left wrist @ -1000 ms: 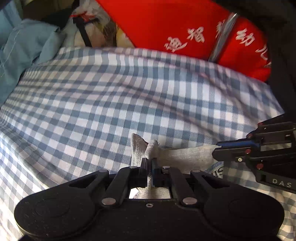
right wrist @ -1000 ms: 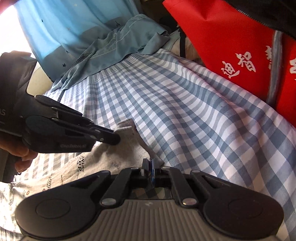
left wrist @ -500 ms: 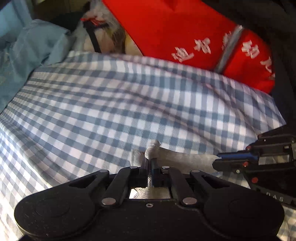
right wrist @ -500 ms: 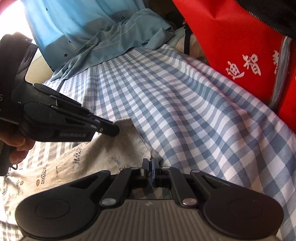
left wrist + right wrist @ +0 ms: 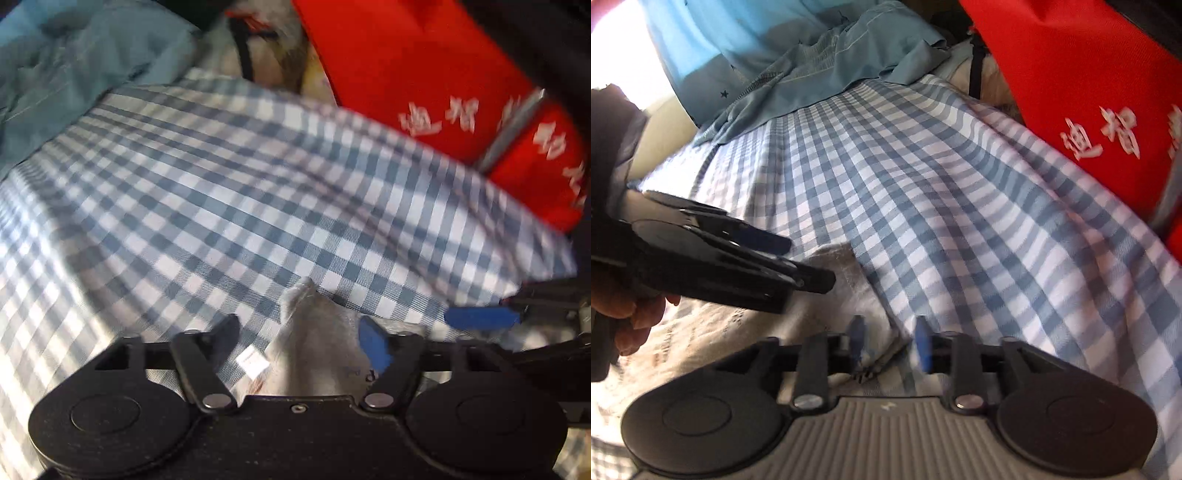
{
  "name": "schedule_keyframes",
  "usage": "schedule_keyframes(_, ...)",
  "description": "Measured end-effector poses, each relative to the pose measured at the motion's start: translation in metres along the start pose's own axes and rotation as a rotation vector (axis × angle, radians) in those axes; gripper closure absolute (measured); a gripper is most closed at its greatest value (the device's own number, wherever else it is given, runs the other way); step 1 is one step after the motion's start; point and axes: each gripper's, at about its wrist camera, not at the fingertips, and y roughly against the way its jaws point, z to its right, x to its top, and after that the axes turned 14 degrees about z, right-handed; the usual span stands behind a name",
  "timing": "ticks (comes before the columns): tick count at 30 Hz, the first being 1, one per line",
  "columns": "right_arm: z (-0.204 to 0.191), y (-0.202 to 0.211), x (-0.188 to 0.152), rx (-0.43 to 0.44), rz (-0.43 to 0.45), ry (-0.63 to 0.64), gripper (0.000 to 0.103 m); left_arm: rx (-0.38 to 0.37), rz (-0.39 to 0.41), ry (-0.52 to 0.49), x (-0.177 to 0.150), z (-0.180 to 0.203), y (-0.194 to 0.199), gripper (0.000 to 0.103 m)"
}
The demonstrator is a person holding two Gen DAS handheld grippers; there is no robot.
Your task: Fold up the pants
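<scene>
both grippers have just been opening: the left gripper [image 5: 299, 332] stands wide around the grey pants [image 5: 314, 354], the right gripper [image 5: 890, 343] partly apart over their edge, neither pinching. the pants look light and limp, best pinched at a corner or hem. beyond the fingers lies the checked sheet [image 5: 960, 206].

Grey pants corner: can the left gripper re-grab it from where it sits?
Probably yes. The left gripper has just opened, and the pants corner lies loose between its fingers on the checked sheet. Nothing covers it; the right gripper sits off to the side.
</scene>
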Motion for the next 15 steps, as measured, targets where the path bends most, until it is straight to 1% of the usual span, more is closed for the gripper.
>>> schedule_keyframes(1,0.003,0.002,-0.003,0.013,-0.009,-0.031,0.062,0.025,0.015,0.022,-0.004,-0.002,0.010,0.021)
schedule_keyframes(3,0.008,0.003,-0.009,0.039,-0.033,-0.099,0.056,0.094,0.046,0.097,-0.017,-0.008,0.036,0.011)
schedule_keyframes(6,0.012,-0.004,-0.018,0.047,-0.058,-0.181,0.055,0.186,0.061,0.219,-0.049,-0.018,0.077,0.007)
schedule_keyframes(8,0.013,-0.012,-0.020,0.034,-0.058,-0.216,0.054,0.250,0.040,0.285,-0.073,-0.025,0.101,0.007)
schedule_keyframes(10,0.015,-0.022,-0.022,-0.001,-0.056,-0.272,0.053,0.315,0.007,0.347,-0.097,-0.031,0.125,0.007)
schedule_keyframes(13,0.017,-0.031,-0.022,-0.042,-0.023,-0.373,0.051,0.395,-0.036,0.432,-0.129,-0.039,0.157,0.007)
schedule_keyframes(14,0.016,-0.032,-0.022,-0.062,-0.011,-0.397,0.053,0.417,-0.046,0.463,-0.140,-0.041,0.168,0.007)
schedule_keyframes(15,0.016,-0.032,-0.022,-0.093,-0.001,-0.418,0.073,0.436,-0.055,0.491,-0.148,-0.044,0.178,0.007)
